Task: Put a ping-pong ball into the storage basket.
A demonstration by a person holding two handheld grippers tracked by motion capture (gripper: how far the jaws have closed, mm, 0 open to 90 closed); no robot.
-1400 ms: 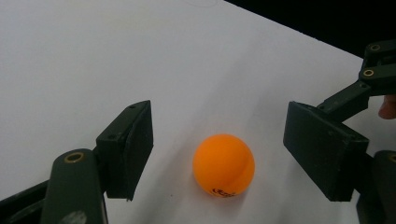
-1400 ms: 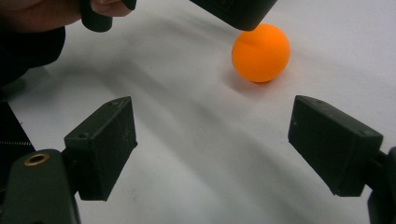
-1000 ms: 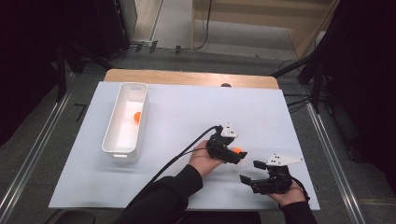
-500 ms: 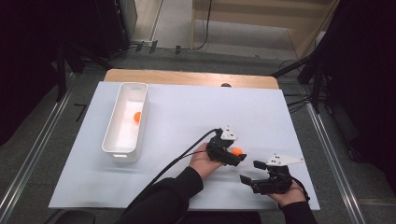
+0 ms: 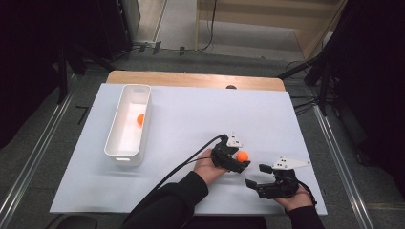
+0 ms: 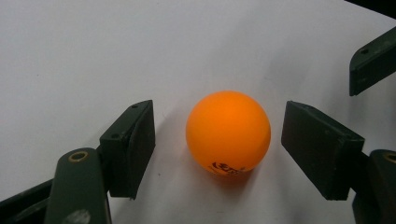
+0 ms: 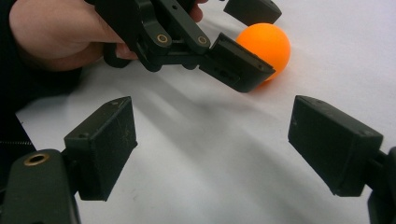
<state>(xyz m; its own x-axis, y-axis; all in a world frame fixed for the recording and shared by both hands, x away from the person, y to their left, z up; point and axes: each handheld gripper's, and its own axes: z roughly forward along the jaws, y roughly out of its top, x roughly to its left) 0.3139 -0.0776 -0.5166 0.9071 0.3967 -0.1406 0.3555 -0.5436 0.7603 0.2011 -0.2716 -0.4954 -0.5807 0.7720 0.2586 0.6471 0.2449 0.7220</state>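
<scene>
Orange ball [image 6: 228, 132] rests on the white sheet [image 5: 191, 119], well right of the tray [image 5: 125, 155], between the spread jaws of the left gripper [image 5: 240, 158], which straddle it without touching, apparently ready to pinch. Right gripper [image 5: 253, 175], jaws also spread and empty, waits near the ball; another ball [image 5: 140, 119] lies in the tray, and nothing blocks the way.
</scene>
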